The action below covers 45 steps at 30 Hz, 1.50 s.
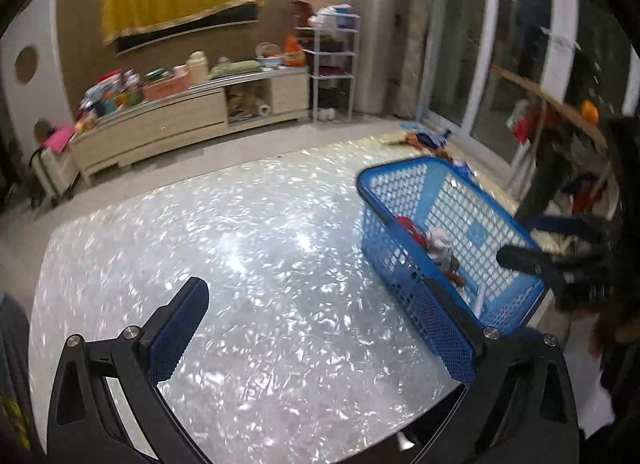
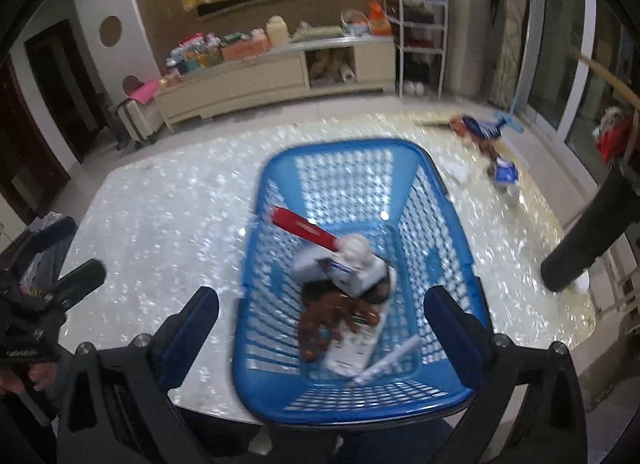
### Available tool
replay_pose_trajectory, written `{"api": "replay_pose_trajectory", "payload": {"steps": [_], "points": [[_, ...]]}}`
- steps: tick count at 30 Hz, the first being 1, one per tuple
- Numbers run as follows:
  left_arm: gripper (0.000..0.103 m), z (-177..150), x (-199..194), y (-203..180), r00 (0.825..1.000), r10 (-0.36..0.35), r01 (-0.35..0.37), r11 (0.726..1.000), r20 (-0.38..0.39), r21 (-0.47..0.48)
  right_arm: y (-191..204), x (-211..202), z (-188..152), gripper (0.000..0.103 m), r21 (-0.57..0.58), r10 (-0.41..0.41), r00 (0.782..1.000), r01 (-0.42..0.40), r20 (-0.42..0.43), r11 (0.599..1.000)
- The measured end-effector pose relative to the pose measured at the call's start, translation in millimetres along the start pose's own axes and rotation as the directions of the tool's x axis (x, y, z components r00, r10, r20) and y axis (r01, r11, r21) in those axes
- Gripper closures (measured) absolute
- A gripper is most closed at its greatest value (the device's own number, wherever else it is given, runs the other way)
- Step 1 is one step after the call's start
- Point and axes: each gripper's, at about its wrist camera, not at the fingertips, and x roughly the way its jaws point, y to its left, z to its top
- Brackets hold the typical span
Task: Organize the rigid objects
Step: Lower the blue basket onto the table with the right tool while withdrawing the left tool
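Hanging above the table [image 2: 160,200], the left gripper [image 1: 316,328] and right gripper [image 2: 320,328] both stand wide apart, empty. The blue basket [image 2: 436,192] sits at the table's near edge, holding a red stick [image 2: 304,230] and what look like remotes, blurred.

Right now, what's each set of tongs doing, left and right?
Left tongs: open, holding nothing.
Right tongs: open, empty, above the blue basket.

Pearly table [image 2: 160,224], blue basket [image 2: 360,404] on near edge
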Motion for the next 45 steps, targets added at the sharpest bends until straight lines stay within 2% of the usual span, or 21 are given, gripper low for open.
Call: {"api": "replay_pose_trajectory", "payload": {"steps": [6, 9, 12, 21, 31, 45], "points": [[0.0, -9, -32, 25, 0.999, -0.035, 0.038, 0.995, 0.028, -0.095, 31, -18, -5, 0.0, -0.049, -0.001, 0.998, 0.004, 0.066, 0.999], [0.0, -13, -41, 26, 0.999, -0.025, 0.028, 0.994, 0.03, -0.108, 41, -24, -9, 0.0, -0.065, -0.019, 0.997, 0.024, 0.079, 0.998], [0.0, -22, -50, 28, 0.998, -0.051, 0.054, 0.991, 0.023, -0.122, 50, -31, -12, 0.0, -0.073, -0.034, 0.995, 0.041, 0.092, 0.996], [0.0, -24, -68, 33, 0.997, -0.048, 0.057, 0.985, 0.059, -0.164, 59, -38, -15, 0.0, -0.105, -0.024, 0.993, 0.036, 0.116, 0.994], [0.0, -25, -76, 30, 0.996, -0.039, 0.051, 0.985, 0.076, -0.164, 62, -40, -18, 0.0, -0.115, -0.005, 0.992, 0.019, 0.126, 0.993], [0.0, -26, -74, 30, 0.997, -0.044, 0.053, 0.985, 0.06, -0.164, 65, -42, -19, 0.0, -0.121, 0.005, 0.991, 0.011, 0.133, 0.993]]}}
